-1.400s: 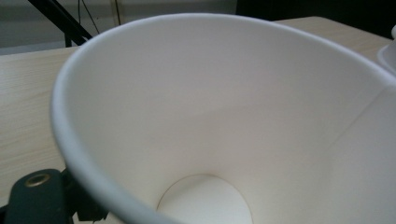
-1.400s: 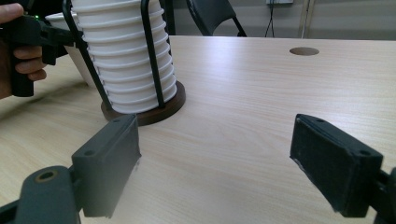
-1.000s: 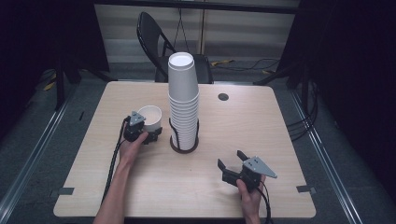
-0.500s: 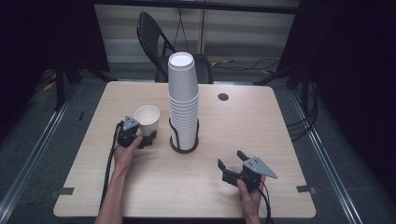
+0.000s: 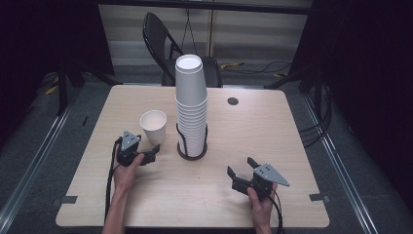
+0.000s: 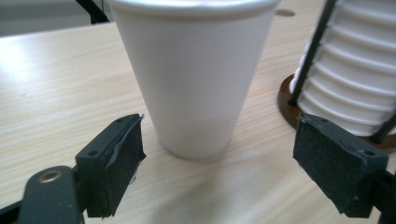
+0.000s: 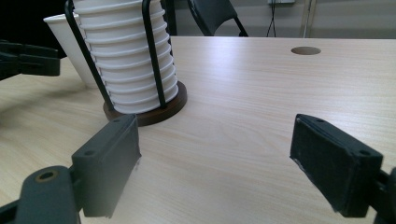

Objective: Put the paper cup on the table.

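High view puts your left gripper (image 5: 155, 148) just short of the single paper cup (image 5: 153, 126), which stands upright on its narrow base, rim up, a little beyond and straight ahead of the jaws, so its long axis is vertical and a level approach would meet its side wall. Seen from the left gripper view, the cup (image 6: 194, 79) sits apart from both pads, which stand spread wider than its base and pinch nothing. Your left hand is much the nearer; your right gripper (image 5: 242, 172) rests well apart at the near right of the table, jaws spread and empty, facing the tall stack of cups (image 5: 191, 109) in its wire holder (image 7: 154, 60). That stack is just beside the lone cup, so I would judge side clearance tight. You work on a pale wooden table (image 5: 272, 141), with a folding chair (image 5: 160, 36) behind it in a dark room
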A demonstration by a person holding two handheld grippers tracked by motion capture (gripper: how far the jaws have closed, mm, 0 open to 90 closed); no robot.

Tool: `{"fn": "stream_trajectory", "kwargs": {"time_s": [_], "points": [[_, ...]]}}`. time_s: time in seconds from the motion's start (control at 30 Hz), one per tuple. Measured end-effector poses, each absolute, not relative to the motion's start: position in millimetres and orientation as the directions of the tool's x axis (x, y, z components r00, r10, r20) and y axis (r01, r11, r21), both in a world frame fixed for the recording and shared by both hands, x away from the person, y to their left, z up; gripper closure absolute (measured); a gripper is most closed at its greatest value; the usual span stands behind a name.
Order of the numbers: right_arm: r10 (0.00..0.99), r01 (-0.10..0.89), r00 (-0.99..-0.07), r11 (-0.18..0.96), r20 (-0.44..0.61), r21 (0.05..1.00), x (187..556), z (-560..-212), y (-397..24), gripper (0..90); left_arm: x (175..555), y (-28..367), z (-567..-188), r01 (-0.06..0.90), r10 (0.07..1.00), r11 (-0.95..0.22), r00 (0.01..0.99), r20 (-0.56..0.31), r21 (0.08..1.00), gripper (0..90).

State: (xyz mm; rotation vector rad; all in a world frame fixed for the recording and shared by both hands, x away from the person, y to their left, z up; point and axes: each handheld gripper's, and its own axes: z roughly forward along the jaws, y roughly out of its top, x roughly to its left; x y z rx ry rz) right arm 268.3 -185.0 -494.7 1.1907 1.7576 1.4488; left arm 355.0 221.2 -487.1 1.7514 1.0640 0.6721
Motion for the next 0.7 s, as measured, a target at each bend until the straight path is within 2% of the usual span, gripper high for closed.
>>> {"fn": "stream_trajectory", "kwargs": {"time_s": [0.37,0.57,0.7], "points": [[0.886,0.282,-0.448,0.015,0.118,0.959,268,-495,-186,15.2,317,215,-483,0.293,0.841,-0.115,0.536,-0.064,0.949,15.4],[0.886,0.280,-0.448,0.011,0.121,0.960,268,-495,-186,15.2,293,203,-477,0.245,0.844,-0.121,0.535,-0.030,0.962,15.5],[0.886,0.277,-0.448,0.011,0.119,0.961,267,-495,-186,15.2,283,198,-479,0.242,0.839,-0.075,0.540,-0.070,0.968,15.5]]}}
